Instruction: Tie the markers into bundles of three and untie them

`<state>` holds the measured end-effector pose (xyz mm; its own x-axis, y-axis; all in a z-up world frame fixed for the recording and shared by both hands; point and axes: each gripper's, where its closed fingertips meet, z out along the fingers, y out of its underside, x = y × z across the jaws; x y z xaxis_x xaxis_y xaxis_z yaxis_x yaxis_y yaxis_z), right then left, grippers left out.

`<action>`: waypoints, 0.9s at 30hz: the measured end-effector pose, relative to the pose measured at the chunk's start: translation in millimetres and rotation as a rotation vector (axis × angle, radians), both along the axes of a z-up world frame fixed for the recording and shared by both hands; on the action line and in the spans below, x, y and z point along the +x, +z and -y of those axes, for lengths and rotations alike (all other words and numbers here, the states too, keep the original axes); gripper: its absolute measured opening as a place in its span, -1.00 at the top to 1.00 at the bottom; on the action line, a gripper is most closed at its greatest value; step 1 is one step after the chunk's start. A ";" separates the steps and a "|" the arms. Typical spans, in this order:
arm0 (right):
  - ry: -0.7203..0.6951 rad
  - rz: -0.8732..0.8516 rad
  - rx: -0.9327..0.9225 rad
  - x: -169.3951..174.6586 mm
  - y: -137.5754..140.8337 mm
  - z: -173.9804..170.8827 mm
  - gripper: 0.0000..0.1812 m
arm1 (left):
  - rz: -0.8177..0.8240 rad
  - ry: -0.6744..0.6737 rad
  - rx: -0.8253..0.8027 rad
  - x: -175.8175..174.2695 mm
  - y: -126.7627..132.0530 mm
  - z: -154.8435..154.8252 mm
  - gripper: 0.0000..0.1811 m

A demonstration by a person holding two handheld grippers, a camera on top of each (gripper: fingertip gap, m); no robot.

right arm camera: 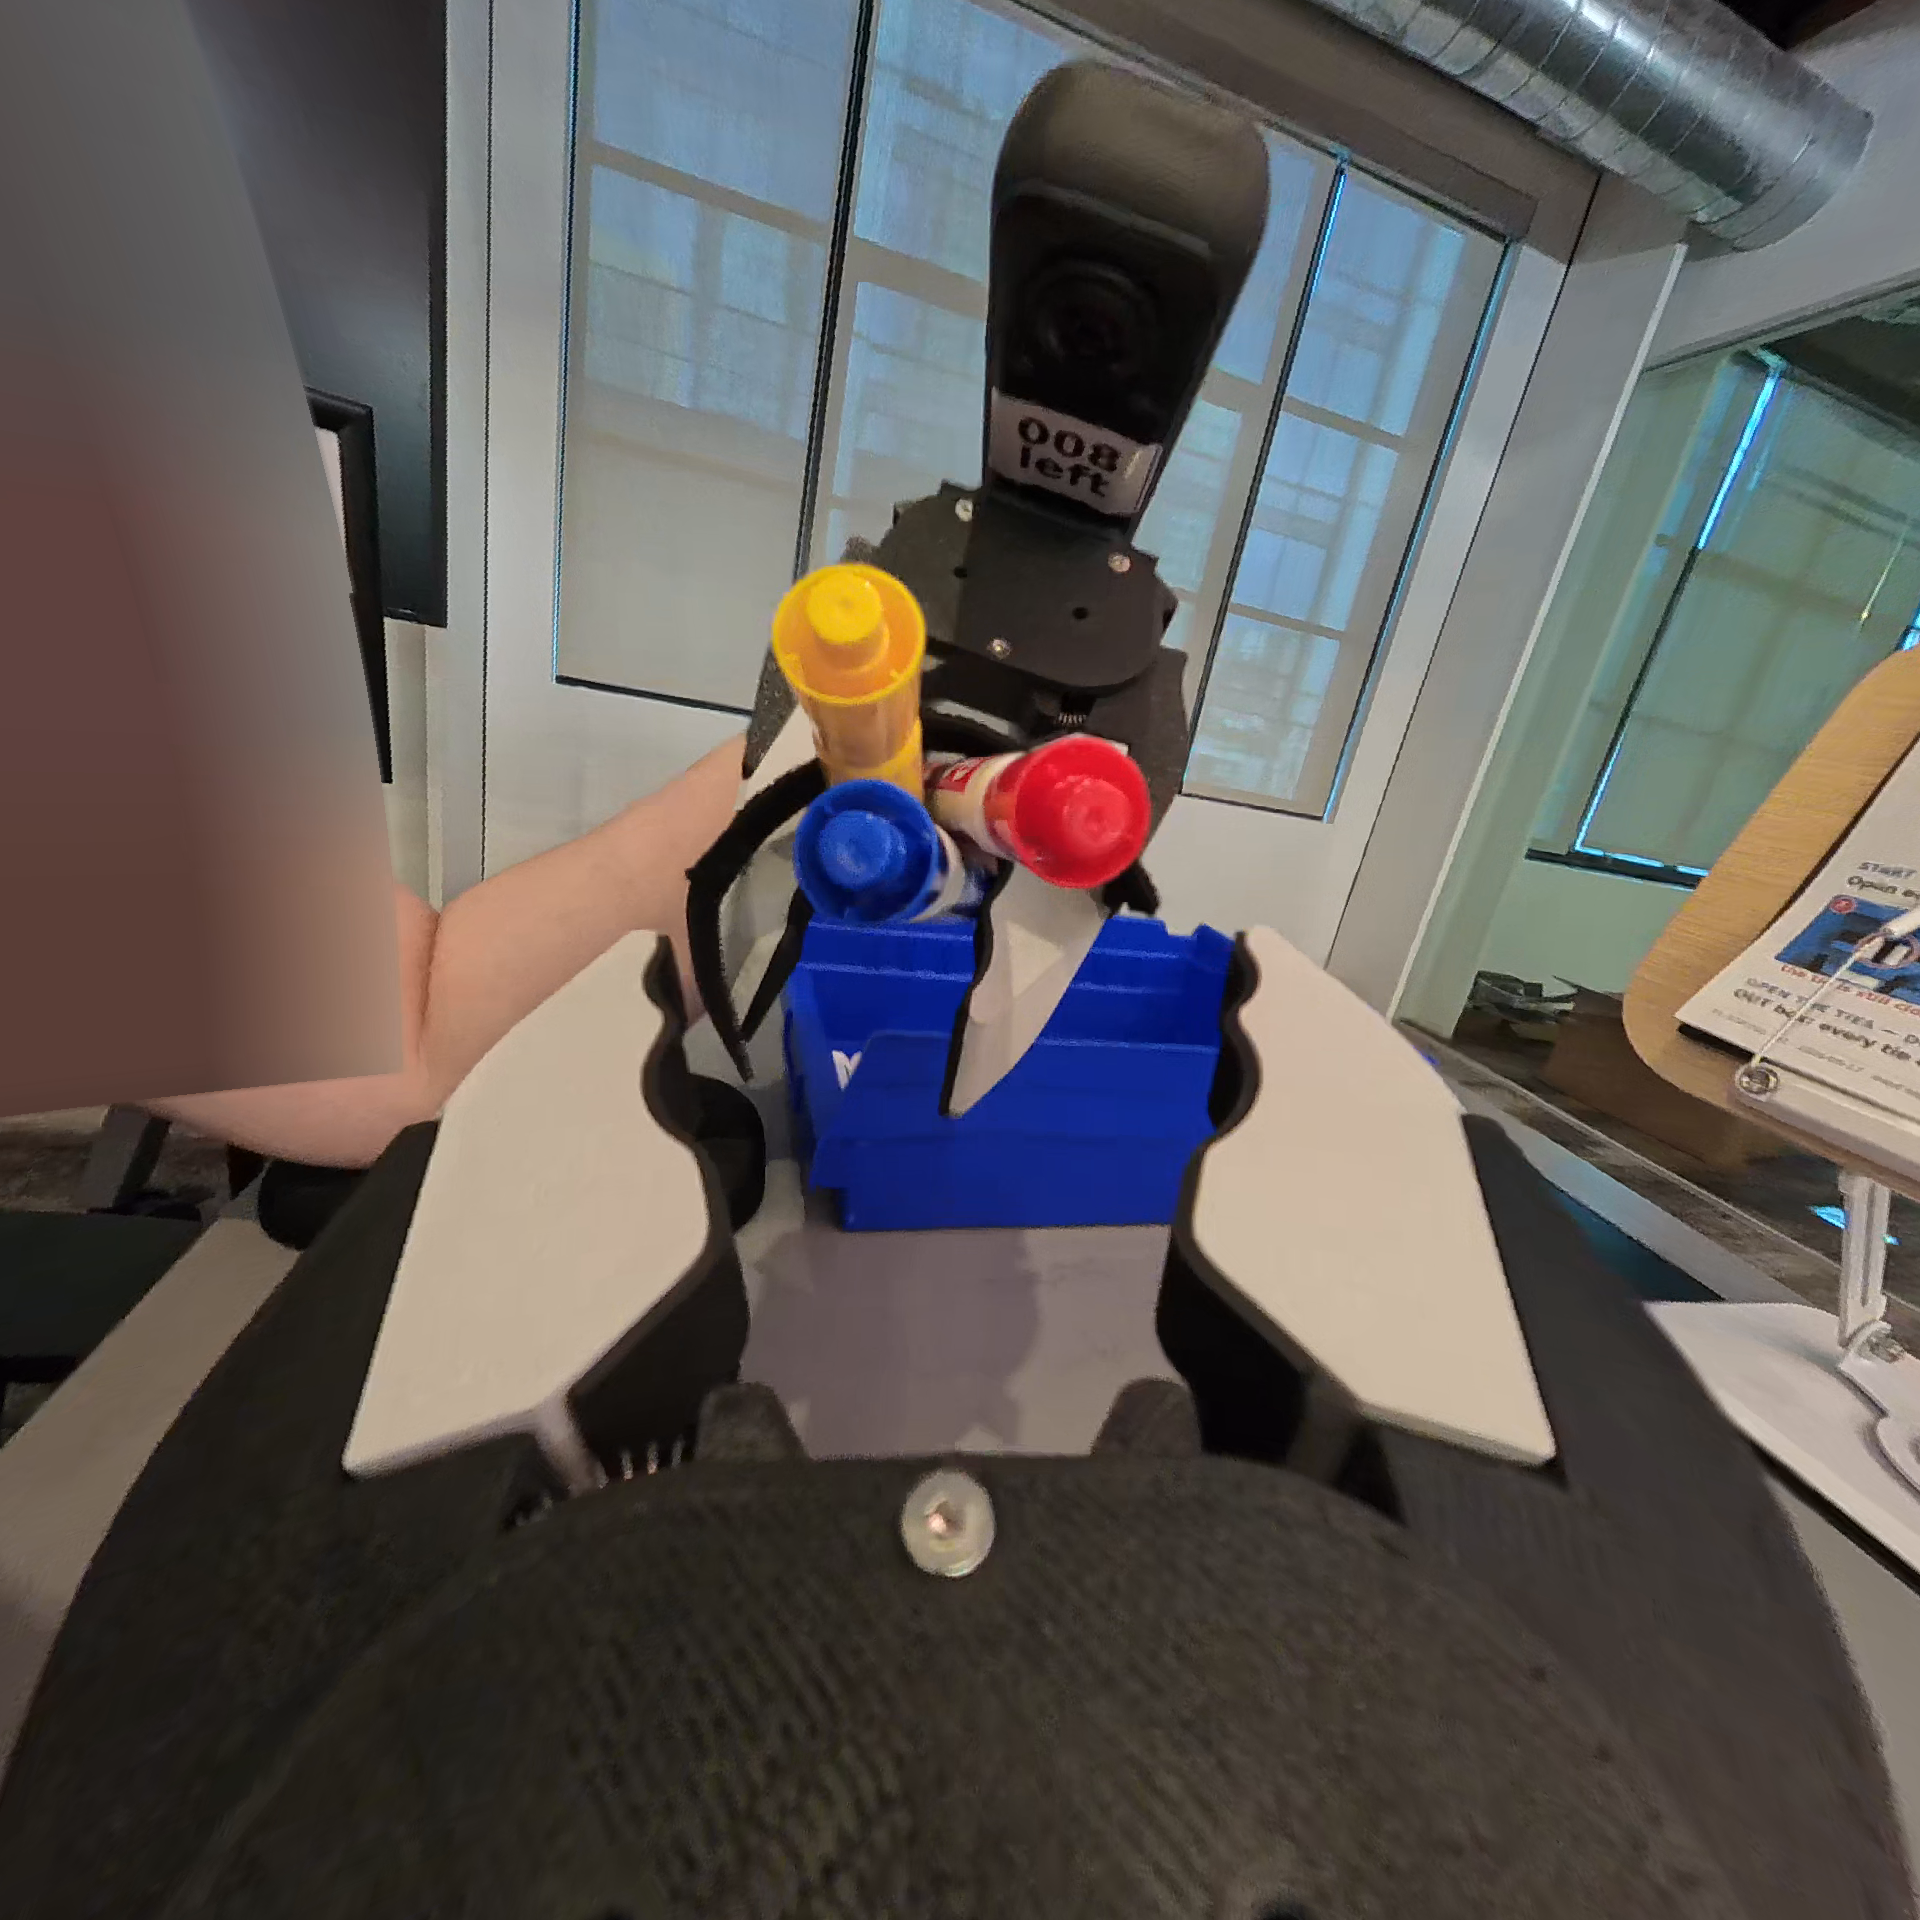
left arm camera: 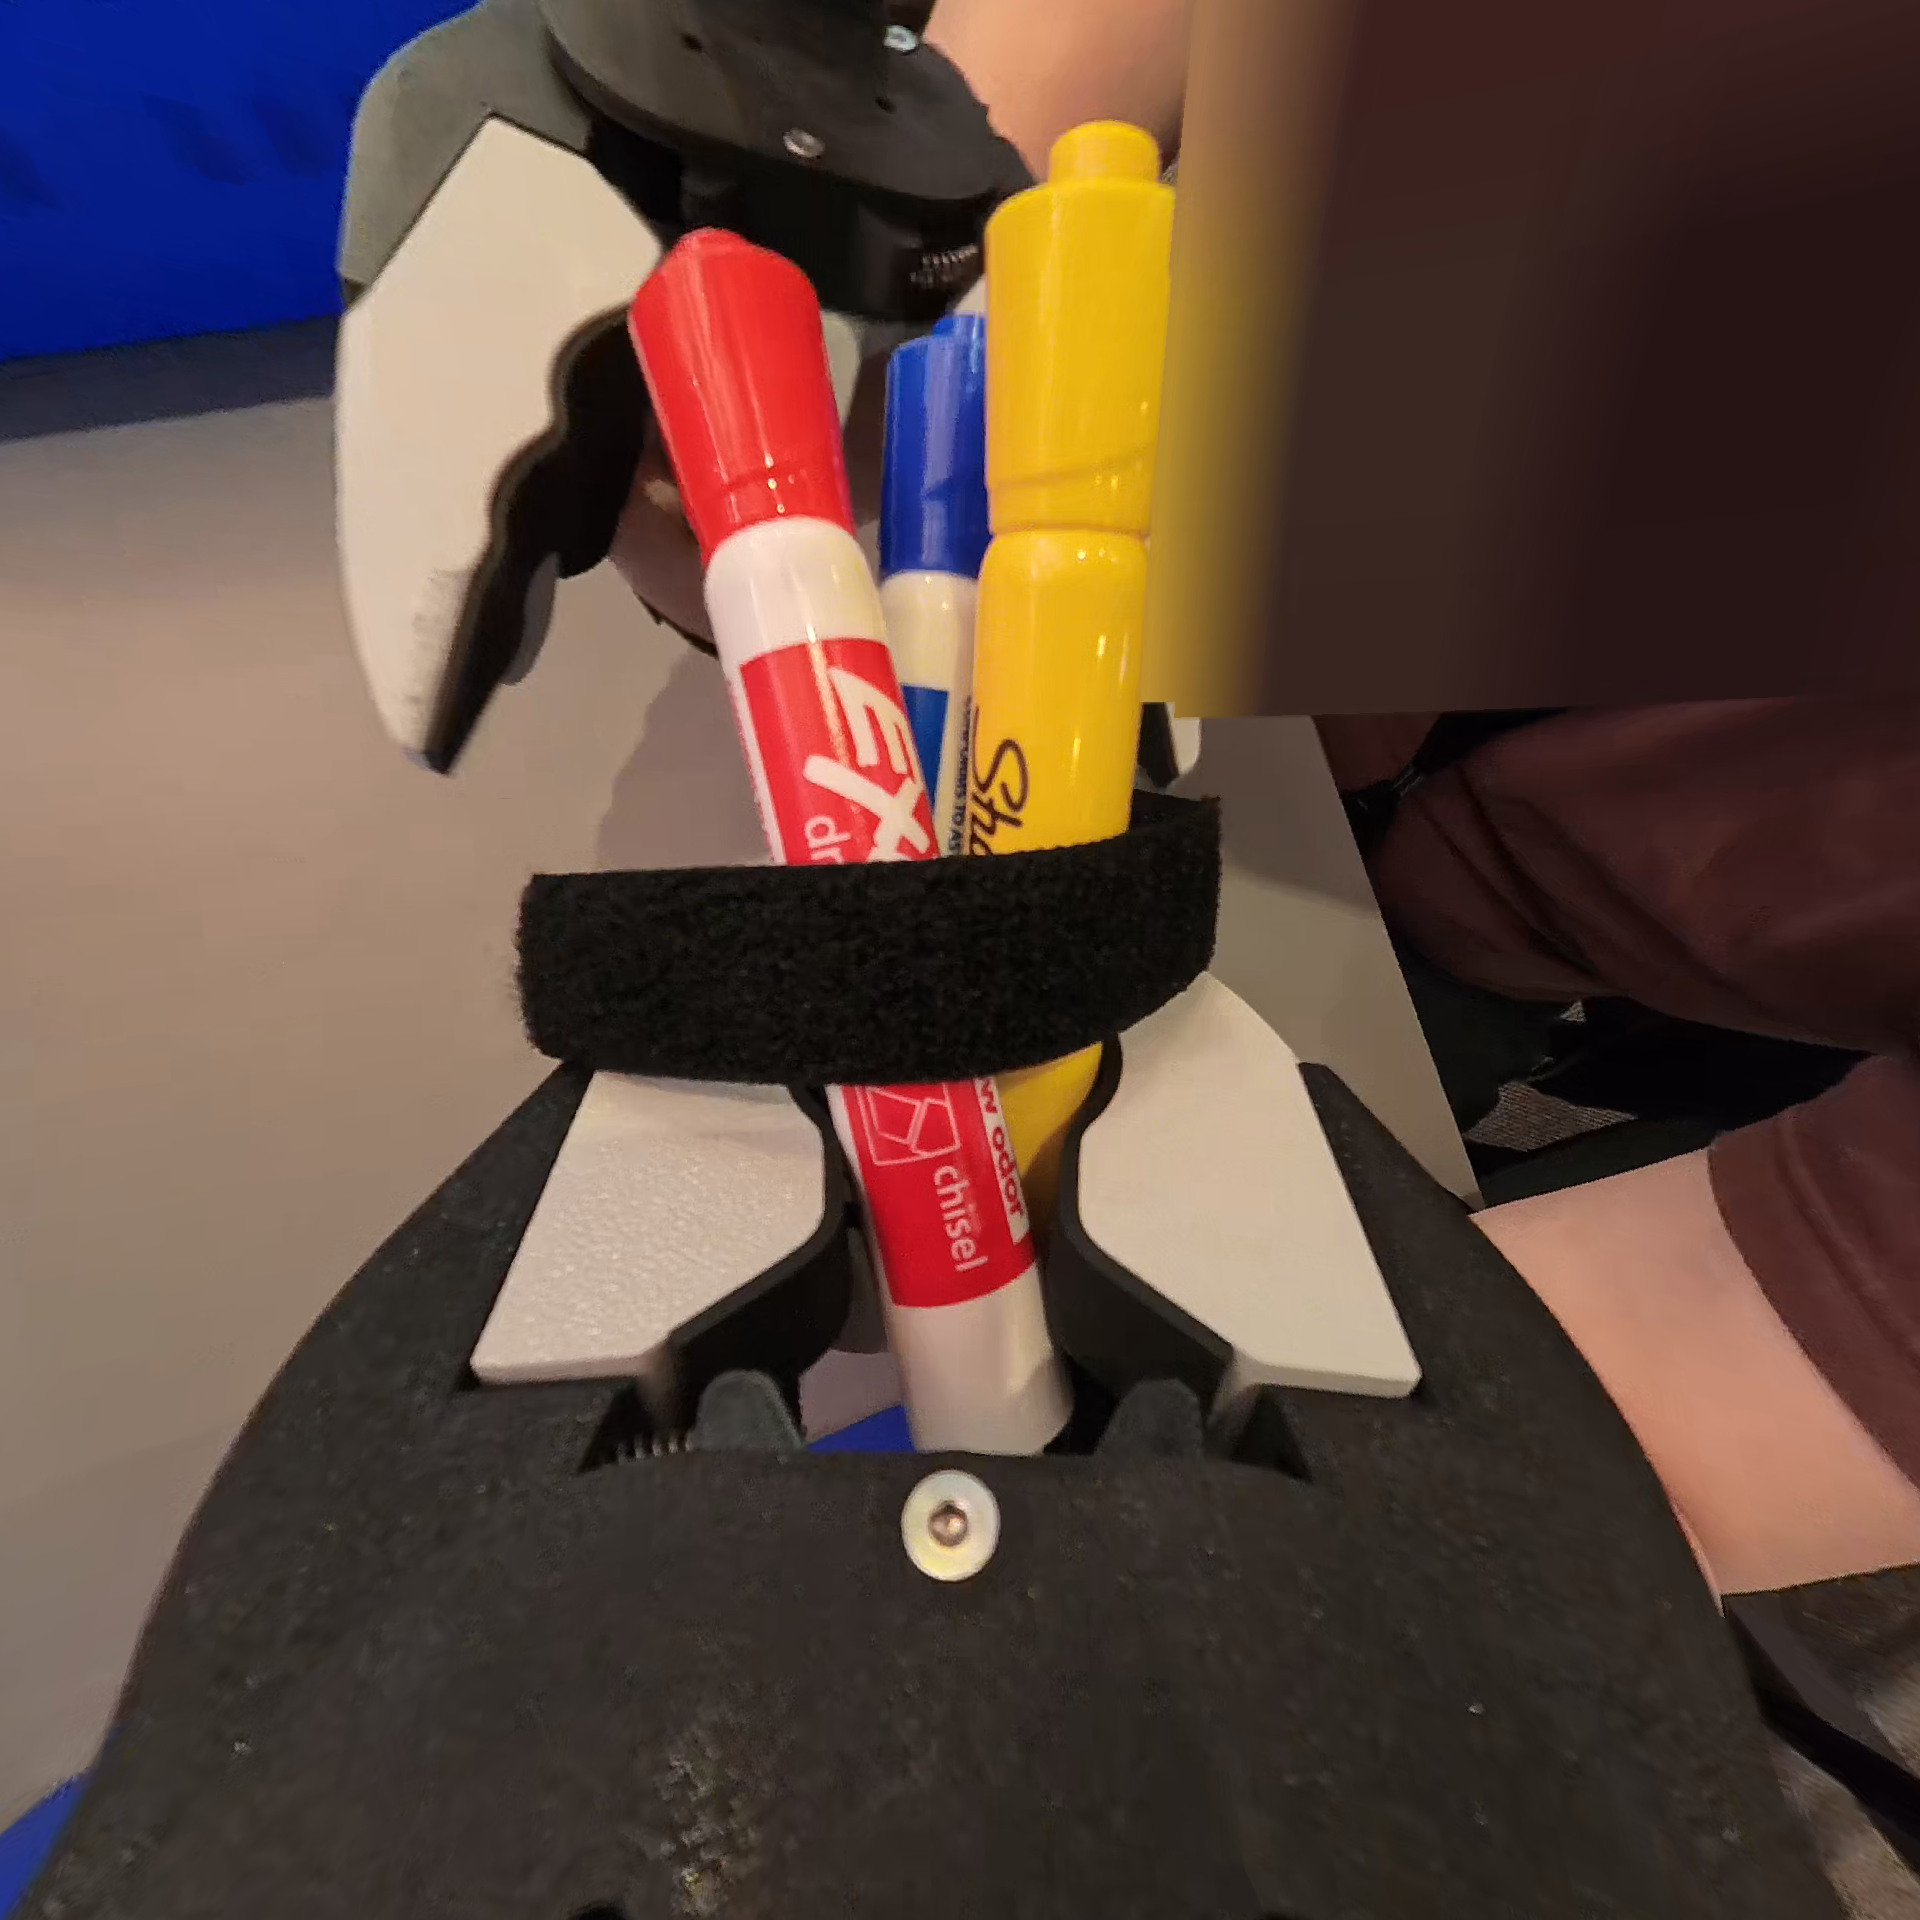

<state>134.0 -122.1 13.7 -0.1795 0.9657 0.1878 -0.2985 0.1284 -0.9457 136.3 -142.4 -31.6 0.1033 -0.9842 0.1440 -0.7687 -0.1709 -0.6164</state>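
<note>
The left gripper (left arm camera: pixel 935 1039) is clamped on three markers (left arm camera: pixel 914 665) ringed by a loose black strap (left arm camera: pixel 868 966) — their long axis points cap-first at the right gripper (right arm camera: pixel 961 1049), jaws apart and empty — just short of it.

The left hand-held gripper (left arm camera: pixel 951 1039) clamps a red marker (left arm camera: pixel 831 779), a blue marker (left arm camera: pixel 932 499) and a yellow marker (left arm camera: pixel 1070 499) low on their barrels, caps pointing away from the camera. A black hook-and-loop strap (left arm camera: pixel 862 961) rings the three loosely just above the fingertips. Beyond them the right hand-held gripper (left arm camera: pixel 779 727) hangs with its jaws spread, above the grey desk (left arm camera: pixel 208 831).
</note>
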 end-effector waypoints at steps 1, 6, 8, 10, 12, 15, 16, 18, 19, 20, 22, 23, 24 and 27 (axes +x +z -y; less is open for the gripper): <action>0.008 -0.017 0.000 1.3 3.6 2.3 -0.13 | 0.007 -0.009 0.002 0.8 1.3 1.3 0.53; 0.091 -0.080 -0.091 6.5 17.9 15.6 -0.19 | 0.038 -0.038 0.004 4.3 6.2 5.3 0.53; 0.094 -0.087 -0.127 5.6 19.5 16.4 -0.20 | 0.044 -0.053 0.002 6.0 6.9 7.5 0.53; 0.091 -0.097 -0.120 4.6 20.1 19.4 -0.20 | 0.060 -0.070 -0.001 8.6 8.8 9.5 0.53; 0.101 -0.090 -0.098 2.2 18.8 25.4 -0.20 | 0.066 -0.089 -0.002 10.3 9.2 11.9 0.53; 0.095 -0.096 -0.082 1.0 19.1 29.4 -0.18 | 0.055 -0.099 -0.005 11.4 7.4 13.3 0.53; 0.095 -0.098 -0.080 1.3 19.6 29.3 -0.17 | 0.055 -0.101 -0.007 11.6 7.2 13.5 0.53; 0.098 -0.093 -0.090 1.4 20.4 28.0 -0.15 | 0.057 -0.098 -0.009 11.7 7.3 12.8 0.53; 0.104 -0.088 -0.091 1.3 20.4 28.2 -0.14 | 0.058 -0.097 -0.012 11.6 7.3 12.7 0.53; 0.103 -0.083 -0.090 0.9 20.0 27.9 -0.12 | 0.056 -0.097 -0.012 11.3 6.9 12.5 0.53; 0.084 -0.085 -0.085 0.5 20.0 25.4 -0.12 | 0.051 -0.099 -0.014 11.2 6.0 12.9 0.53; 0.074 -0.090 -0.084 0.6 20.9 24.1 -0.13 | 0.049 -0.099 -0.014 11.4 5.7 12.7 0.53; 0.070 -0.094 -0.083 0.7 22.0 23.4 -0.13 | 0.048 -0.098 -0.017 11.6 5.4 12.7 0.53; 0.050 -0.082 -0.065 -2.2 21.7 22.9 -0.13 | 0.041 -0.102 -0.022 12.2 3.7 13.1 0.53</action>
<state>131.8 -145.0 35.4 -0.2139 0.9666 0.1415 -0.3796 0.0512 -0.9237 148.5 -155.5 -27.9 -0.0036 -0.9859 0.1675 -0.7573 -0.1067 -0.6443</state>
